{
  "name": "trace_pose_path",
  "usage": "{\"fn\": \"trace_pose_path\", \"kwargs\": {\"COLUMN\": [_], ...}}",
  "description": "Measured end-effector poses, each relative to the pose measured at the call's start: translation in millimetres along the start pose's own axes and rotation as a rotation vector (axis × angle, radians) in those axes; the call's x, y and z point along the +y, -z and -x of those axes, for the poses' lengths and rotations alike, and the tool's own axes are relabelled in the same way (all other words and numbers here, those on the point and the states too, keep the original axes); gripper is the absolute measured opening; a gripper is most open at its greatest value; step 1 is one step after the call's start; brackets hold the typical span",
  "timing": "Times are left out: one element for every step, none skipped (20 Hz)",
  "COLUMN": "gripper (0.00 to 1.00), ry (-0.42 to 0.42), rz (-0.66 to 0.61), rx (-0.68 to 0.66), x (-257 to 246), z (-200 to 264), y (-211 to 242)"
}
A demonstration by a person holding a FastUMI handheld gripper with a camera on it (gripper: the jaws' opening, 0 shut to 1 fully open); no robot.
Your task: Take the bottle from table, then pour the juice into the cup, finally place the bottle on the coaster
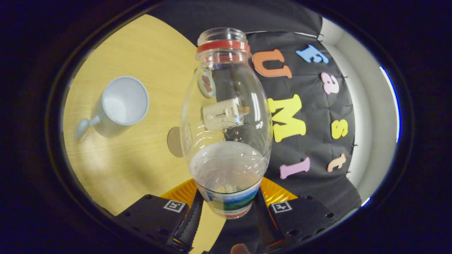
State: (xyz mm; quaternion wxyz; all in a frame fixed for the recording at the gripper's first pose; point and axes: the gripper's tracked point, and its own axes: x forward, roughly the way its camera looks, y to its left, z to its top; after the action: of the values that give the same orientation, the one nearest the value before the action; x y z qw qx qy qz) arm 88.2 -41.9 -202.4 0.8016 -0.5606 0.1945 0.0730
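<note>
Gripper view, left to right: a pale grey mug [122, 102] lies tilted at the middle left on the light wooden table [141, 56], its mouth open to the camera, and a round brown coaster [174, 141] peeks out just beside the bottle's left flank. At centre the clear plastic bottle [226, 123], uncapped with a red neck ring, holds a little liquid. The gripper [226, 208] is clamped on its labelled base, one finger pressing each side.

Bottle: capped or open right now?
Open. The bottle, held between the tongs, shows a bare threaded mouth above its red ring, with no cap on it.
</note>
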Motion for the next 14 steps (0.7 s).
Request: {"fn": "trace_pose_path", "kwargs": {"gripper": [0.74,0.74,0.74,0.74,0.74,0.74,0.74,0.74,0.74,0.74,0.74,0.74,0.74,0.74], "ry": [-0.031,-0.072,-0.112,-0.137,-0.162,-0.172,-0.171,-0.167,-0.164,-0.166,-0.171,-0.169,-0.173,-0.174], "rz": [-0.089,-0.198,-0.292,-0.373,-0.457,-0.521,-0.571,-0.628,-0.671,-0.718,-0.771,-0.818,-0.867,-0.909], "rx": [-0.018,-0.033,-0.048,-0.061,-0.083,-0.105,-0.129,-0.168,-0.196,-0.227,-0.258,-0.282,-0.299,-0.314], "x": [2,6,8,6,1,-5,-13,-25,-34,-41,-48,-53,-58,-63], "z": [2,6,9,12,16,21,23,26,26,23,23,22,18,14], "y": [-1,-1,-4,-4,-6,-7,-9,-12,-14,-17,-19,-20,-20,-21]}}
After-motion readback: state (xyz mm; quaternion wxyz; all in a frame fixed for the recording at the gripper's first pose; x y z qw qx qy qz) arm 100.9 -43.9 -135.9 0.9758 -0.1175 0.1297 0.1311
